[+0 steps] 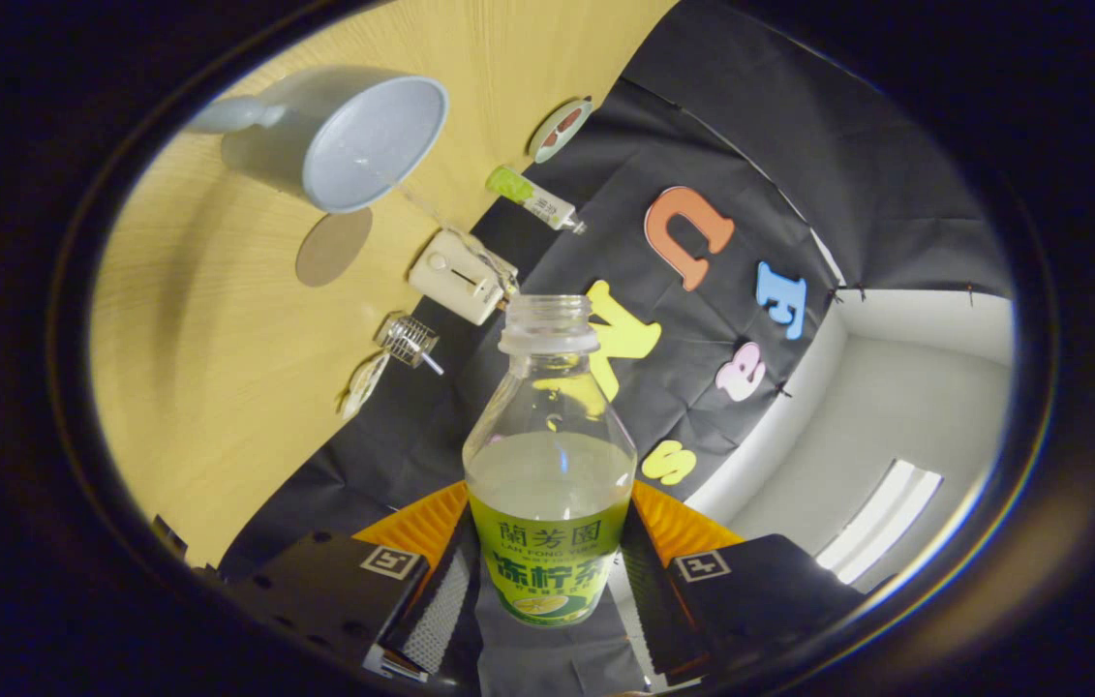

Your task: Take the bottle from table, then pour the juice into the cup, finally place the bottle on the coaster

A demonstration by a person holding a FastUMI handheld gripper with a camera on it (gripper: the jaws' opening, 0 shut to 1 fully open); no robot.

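My gripper is shut on a clear plastic bottle with a green label, one finger on each side of its lower body. The bottle has no cap and holds pale juice up to about its shoulder. The whole view is rolled over, so the wooden table stands tilted beside the bottle. A pale blue cup with a handle stands on that table well beyond the fingers, its mouth facing me. A round brown coaster lies flat on the wood just by the cup, closer to the bottle.
Along the table's far edge, against the black cloth wall, lie a white boxy device, a small green-capped tube, a round dish, and a small metal wire object. A white wall and ceiling light lie beyond.
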